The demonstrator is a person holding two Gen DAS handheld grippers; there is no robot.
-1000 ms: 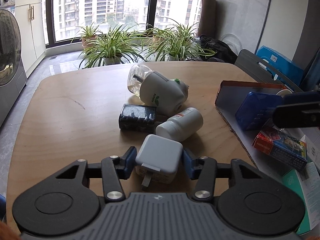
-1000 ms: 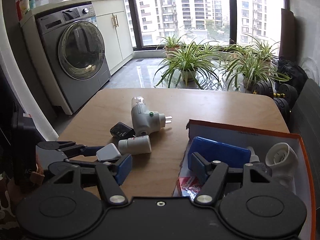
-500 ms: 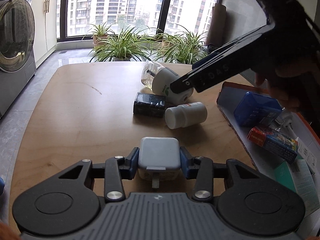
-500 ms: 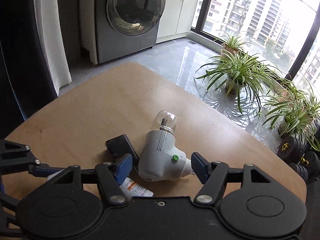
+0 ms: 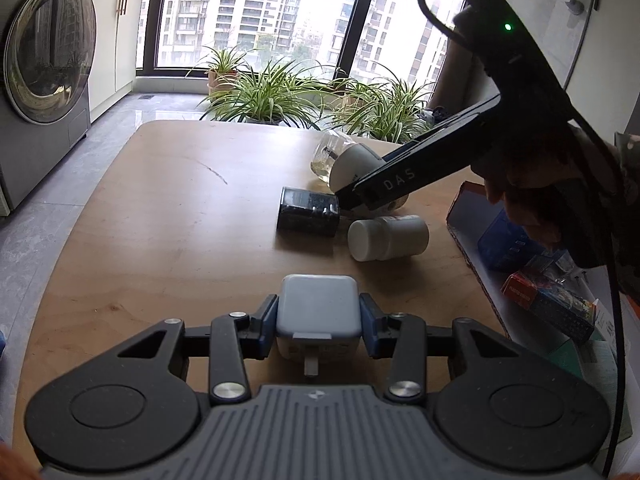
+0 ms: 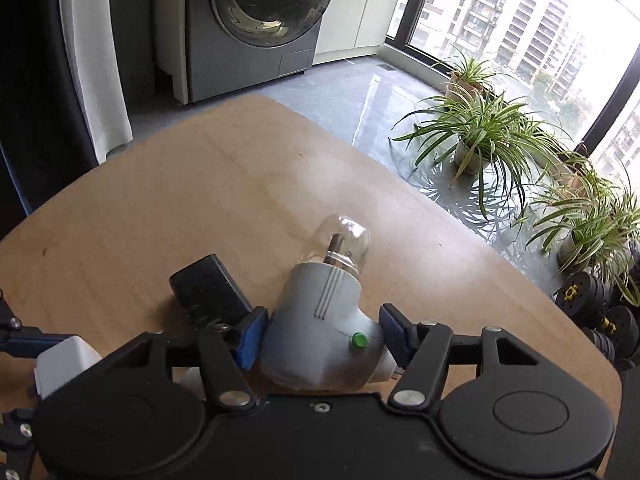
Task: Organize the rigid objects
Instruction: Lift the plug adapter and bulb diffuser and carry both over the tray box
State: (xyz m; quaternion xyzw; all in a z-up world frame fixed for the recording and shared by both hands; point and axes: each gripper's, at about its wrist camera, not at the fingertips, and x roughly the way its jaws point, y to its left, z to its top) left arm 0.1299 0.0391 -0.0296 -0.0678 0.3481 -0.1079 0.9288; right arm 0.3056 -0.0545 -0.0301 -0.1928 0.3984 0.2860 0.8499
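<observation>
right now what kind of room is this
Probably a laundry or utility corner of a high-rise flat: a front-loading washing machine beside cabinets, potted spider plants along a floor-to-ceiling window facing apartment towers, and a wooden table.

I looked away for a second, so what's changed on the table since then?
The right gripper swung from above the box over to the plug-in repellent heater and now straddles it, jaws not yet closed. The left gripper keeps holding the white charger. Black adapter and pill bottle haven't moved.
</observation>
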